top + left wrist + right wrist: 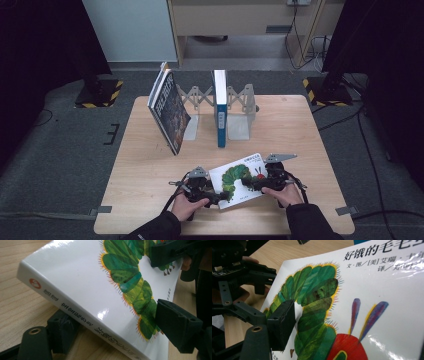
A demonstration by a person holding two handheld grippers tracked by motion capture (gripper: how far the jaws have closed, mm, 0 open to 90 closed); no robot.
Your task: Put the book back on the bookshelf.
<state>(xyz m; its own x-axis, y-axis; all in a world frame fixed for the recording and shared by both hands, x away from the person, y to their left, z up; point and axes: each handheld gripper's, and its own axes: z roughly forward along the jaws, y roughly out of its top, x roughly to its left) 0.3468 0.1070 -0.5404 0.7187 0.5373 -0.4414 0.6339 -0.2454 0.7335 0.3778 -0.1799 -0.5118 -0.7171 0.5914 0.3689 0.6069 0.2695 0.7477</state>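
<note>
A white picture book with a green caterpillar on its cover lies tilted near the table's front edge, its spine toward my left hand. My left gripper is shut on the spine side. In the left gripper view one pad sits under the spine and the other pad presses on the cover. My right gripper is shut on the opposite side. In the right gripper view its one visible pad rests on the cover, and the other jaw is hidden behind the book.
An expanding metal book rack stands at the back of the wooden table. A blue book stands upright in it, and a dark book leans at its left end. Floor stands with striped bases flank the table.
</note>
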